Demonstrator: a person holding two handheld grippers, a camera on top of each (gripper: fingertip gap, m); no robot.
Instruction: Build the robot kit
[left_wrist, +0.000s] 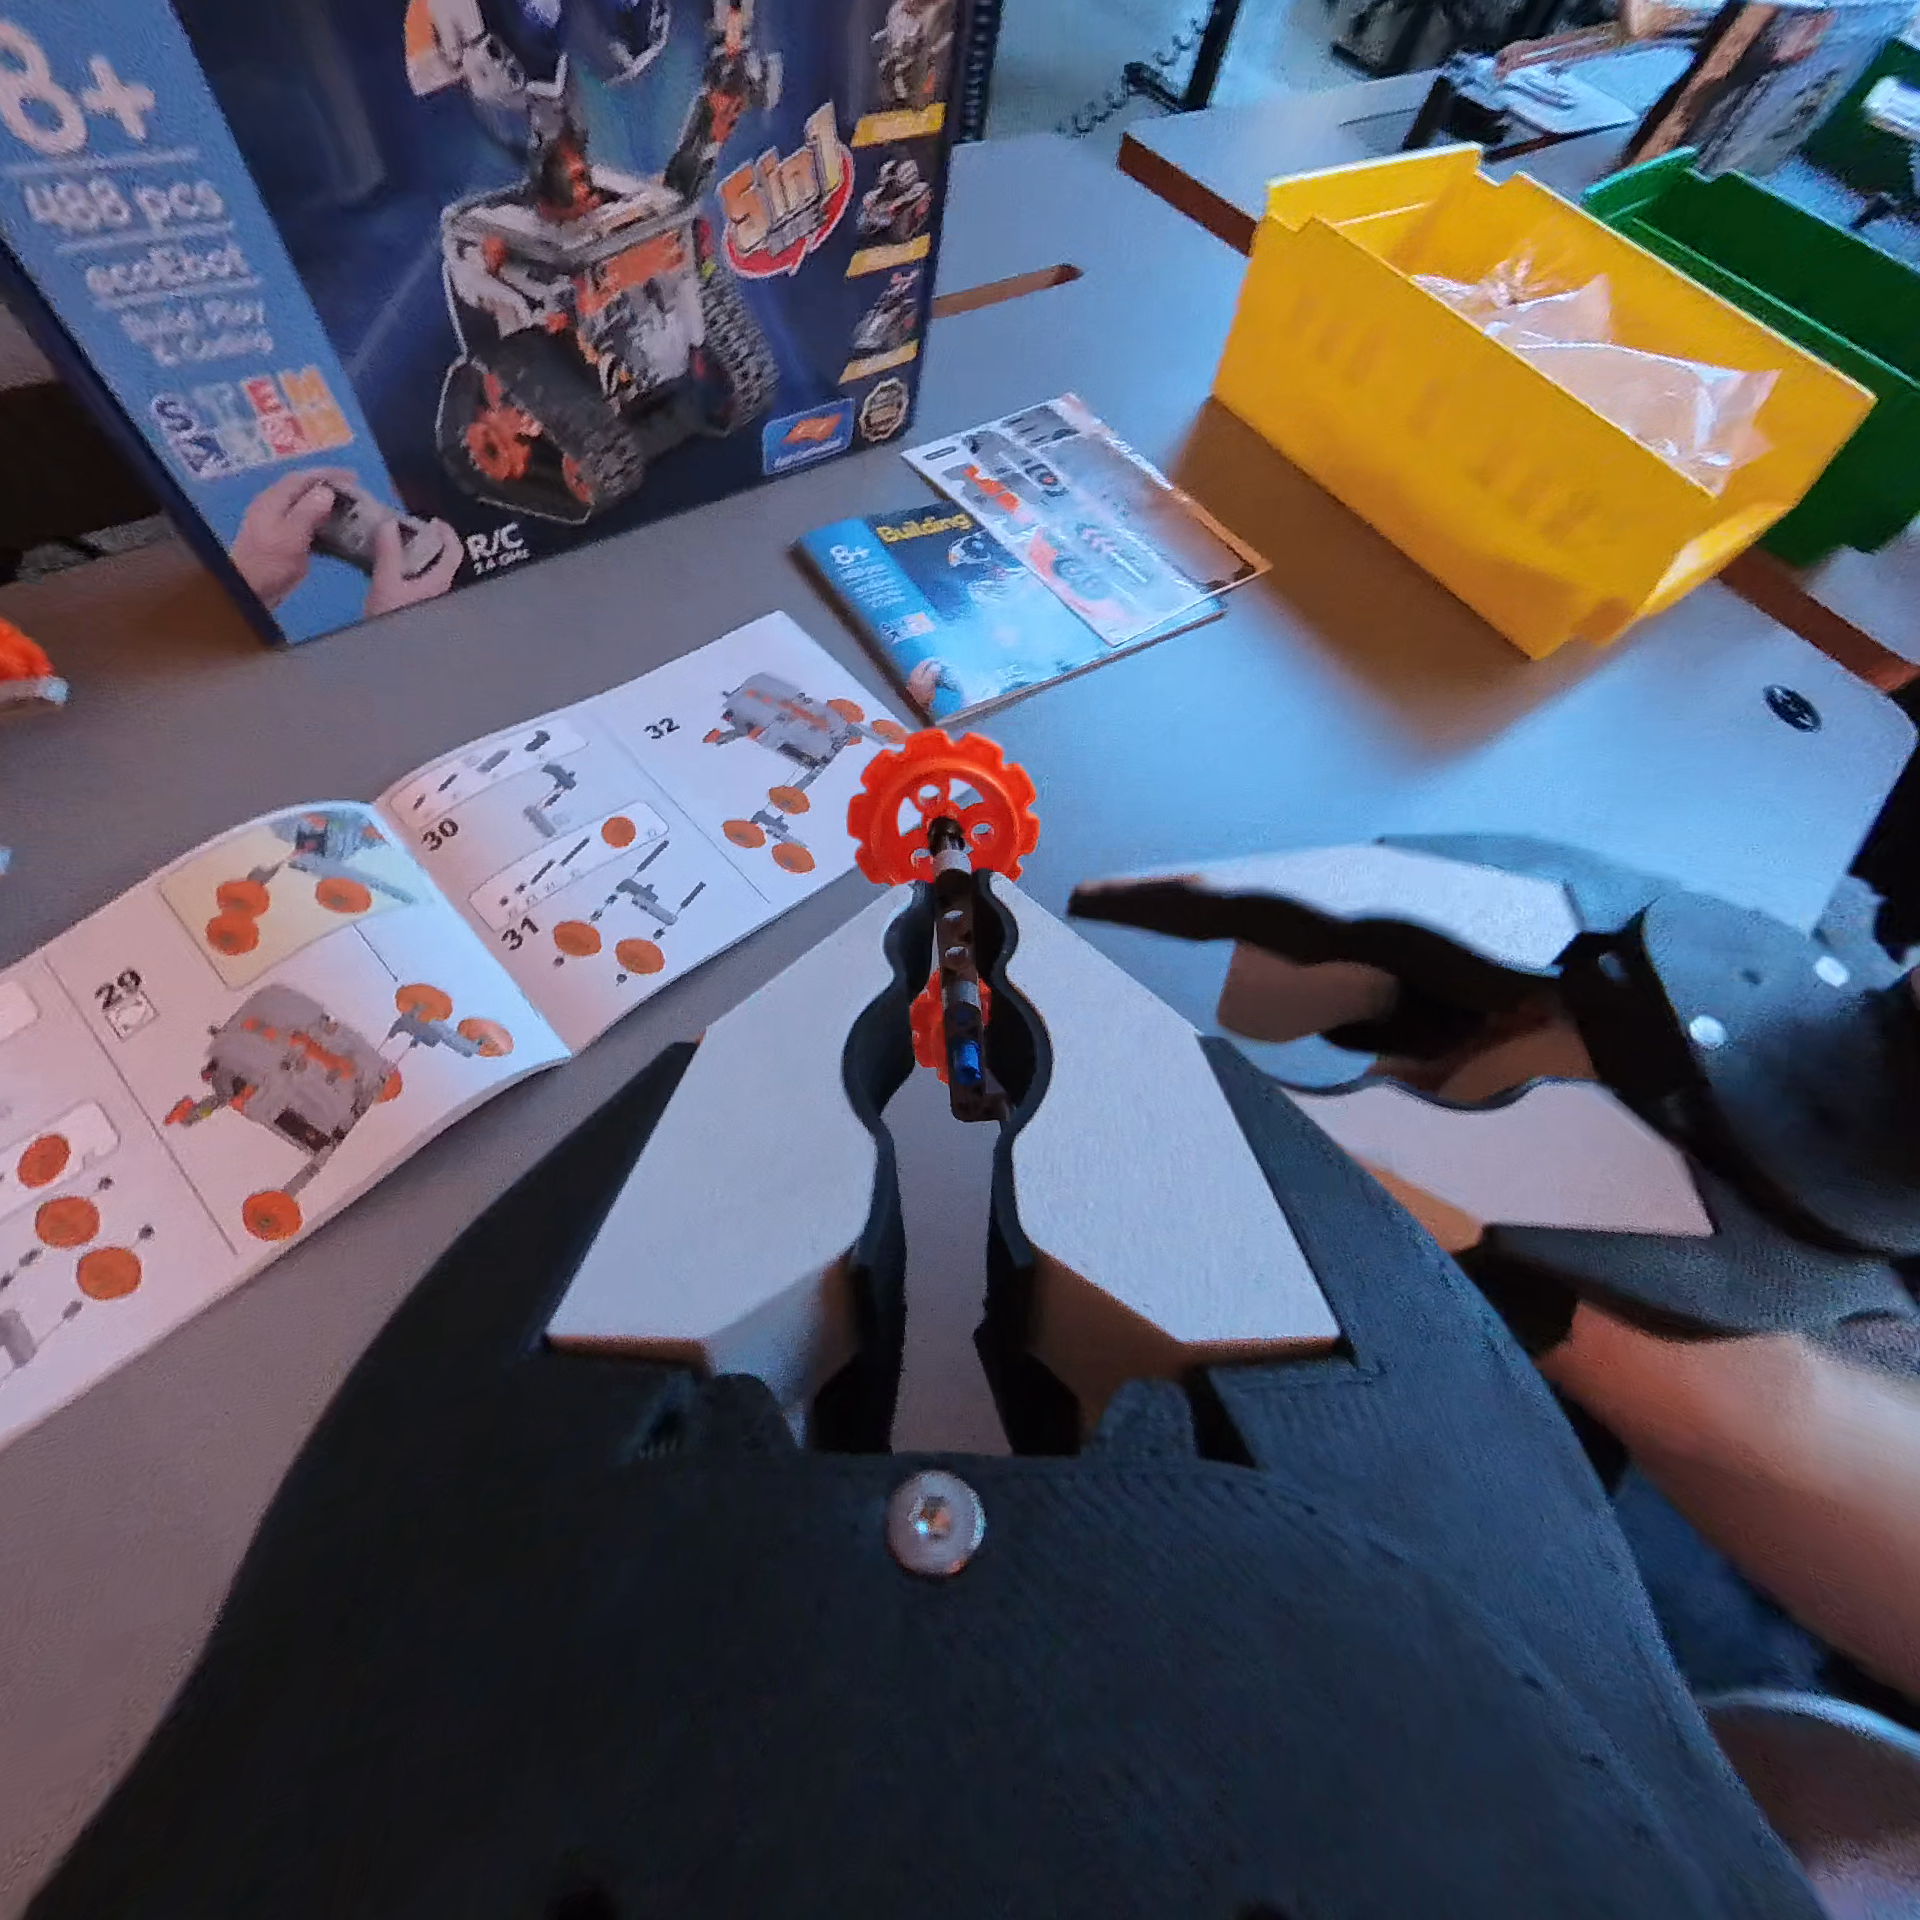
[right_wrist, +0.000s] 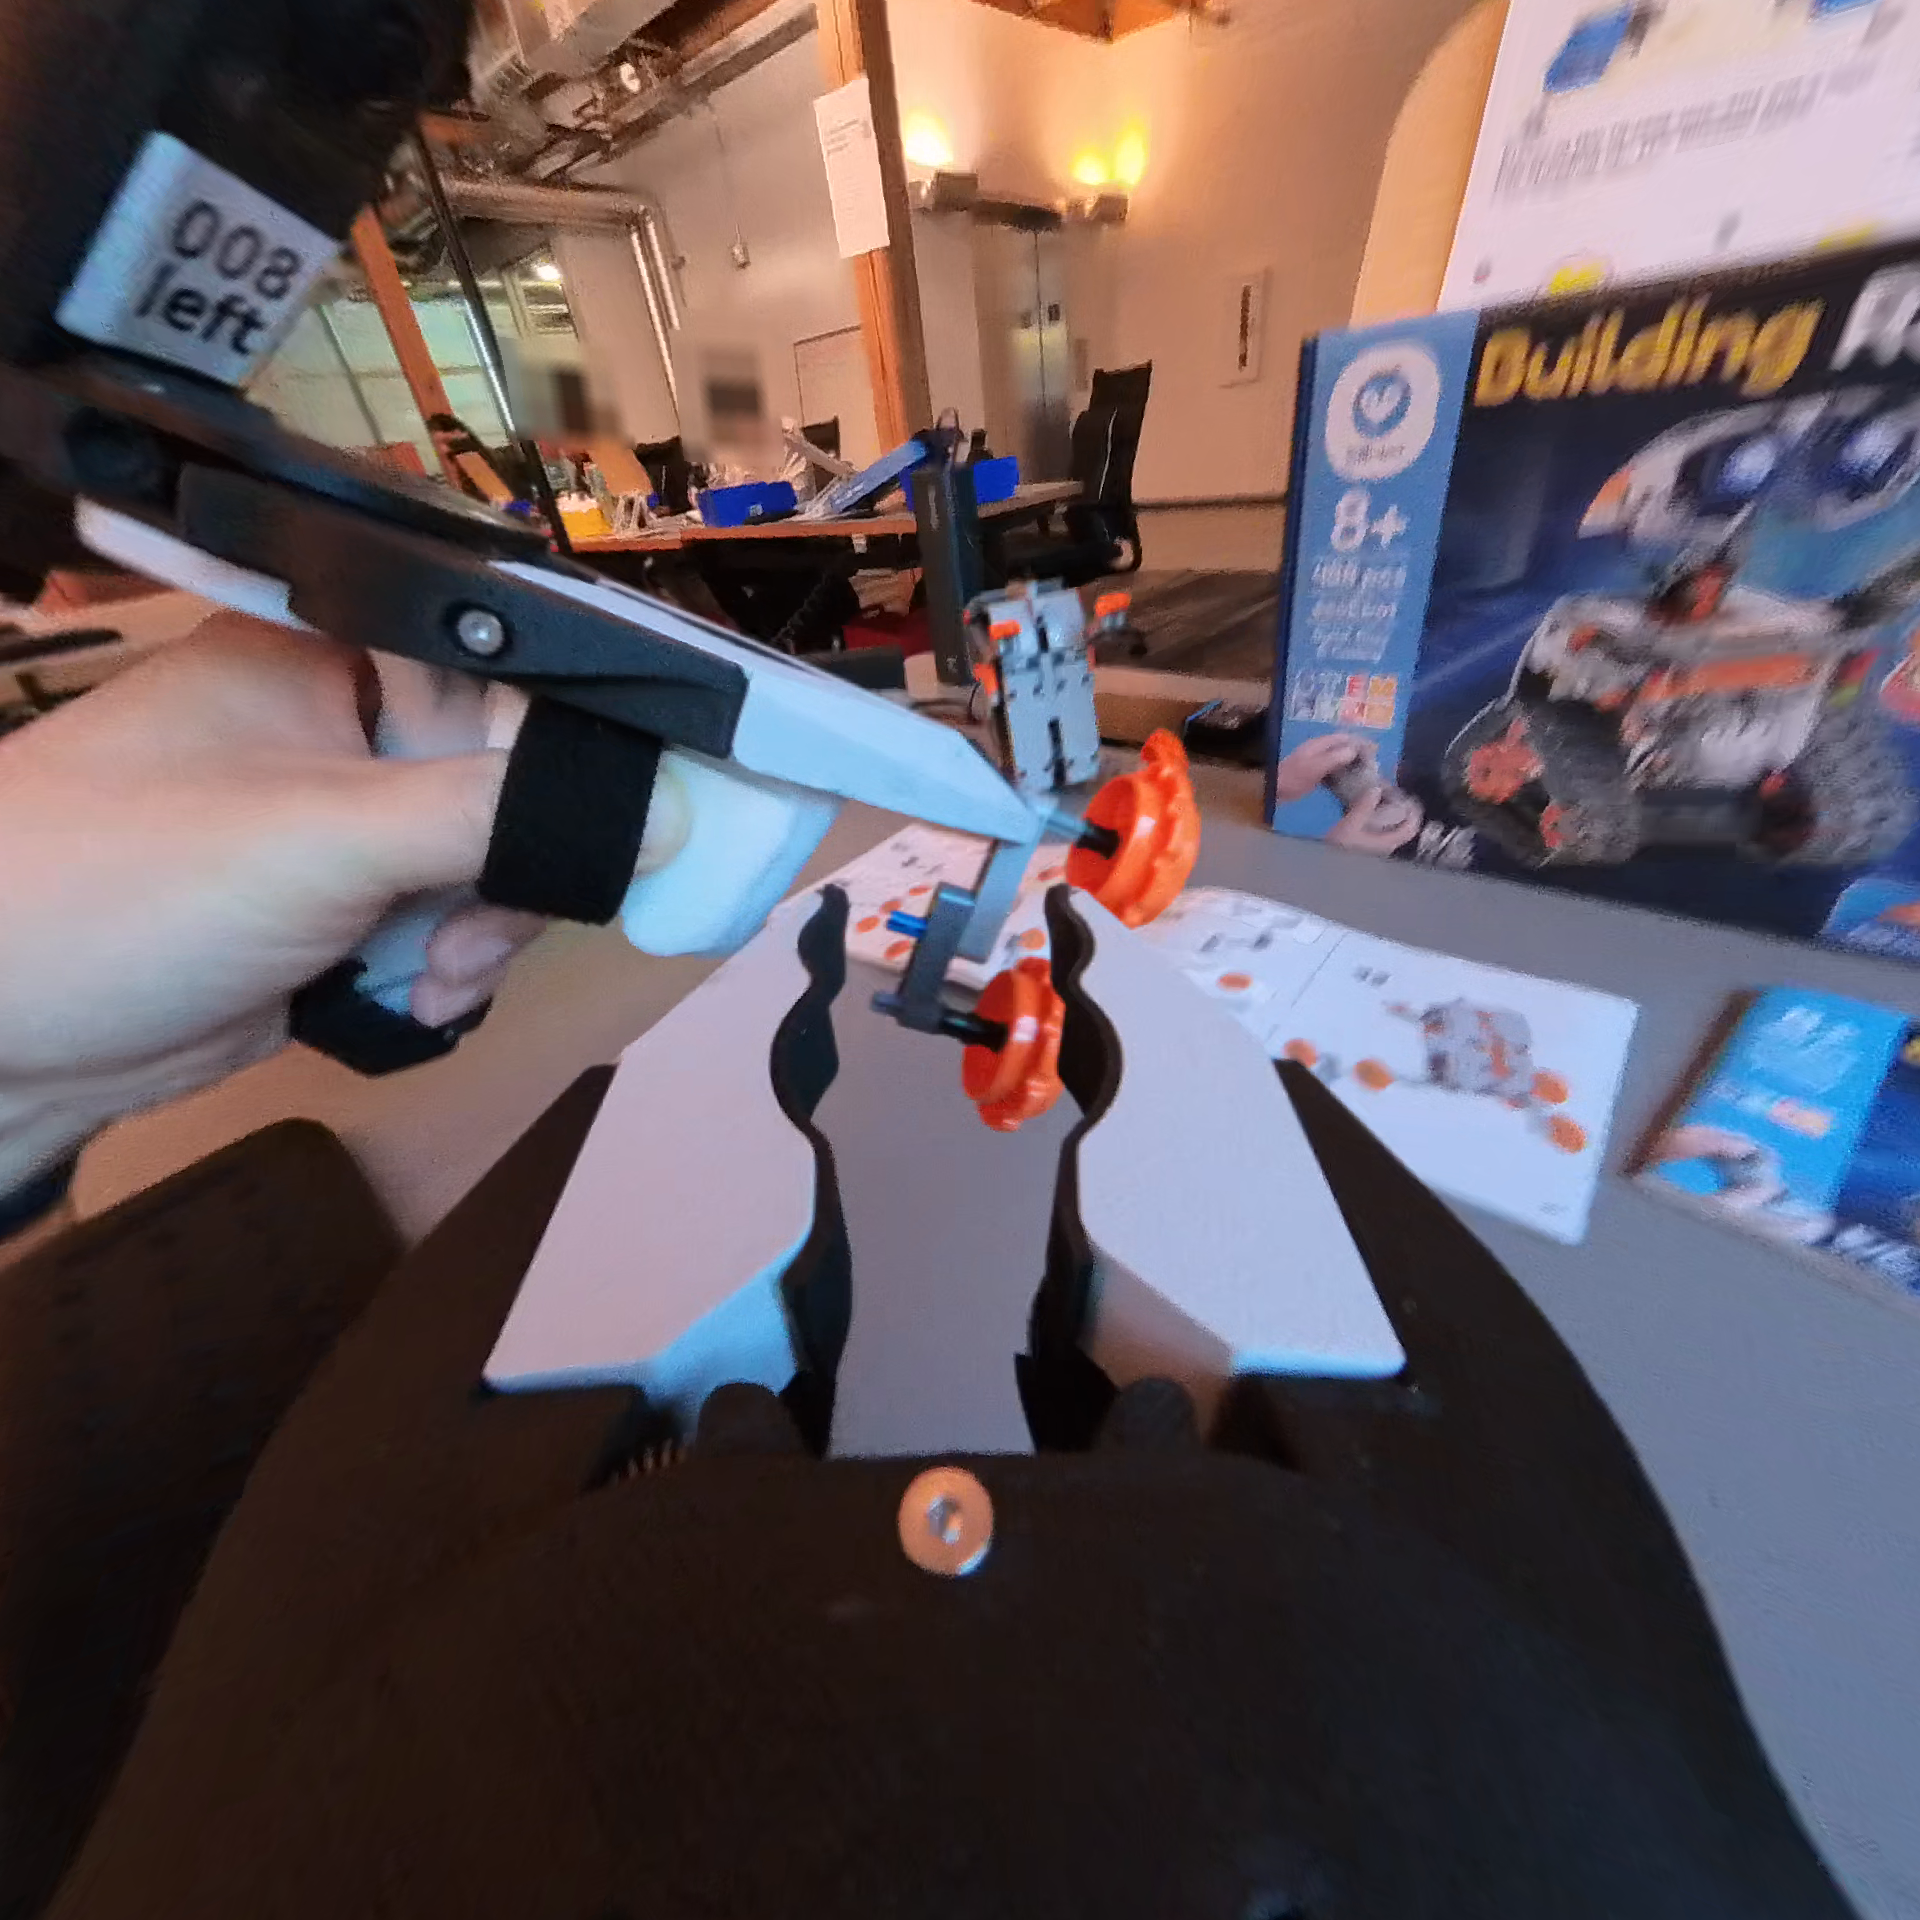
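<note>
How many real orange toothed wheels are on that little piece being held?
2: one orange wheel beyond the left gripper tips; the second orange wheel lower, by the open right gripper.

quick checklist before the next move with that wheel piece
1. Left gripper clamped on the small grey beam assembly with two orange toothed wheels: ok.
2. Assembly lifted off the grey table: ok.
3. Right gripper open: ok.
4. Lower orange wheel inside the right gripper's gap: ok; whether it touches a finger: cannot tell.
5. Open instruction booklet readable: ok.
6. Right view sharp: not ok, blurred.
</note>
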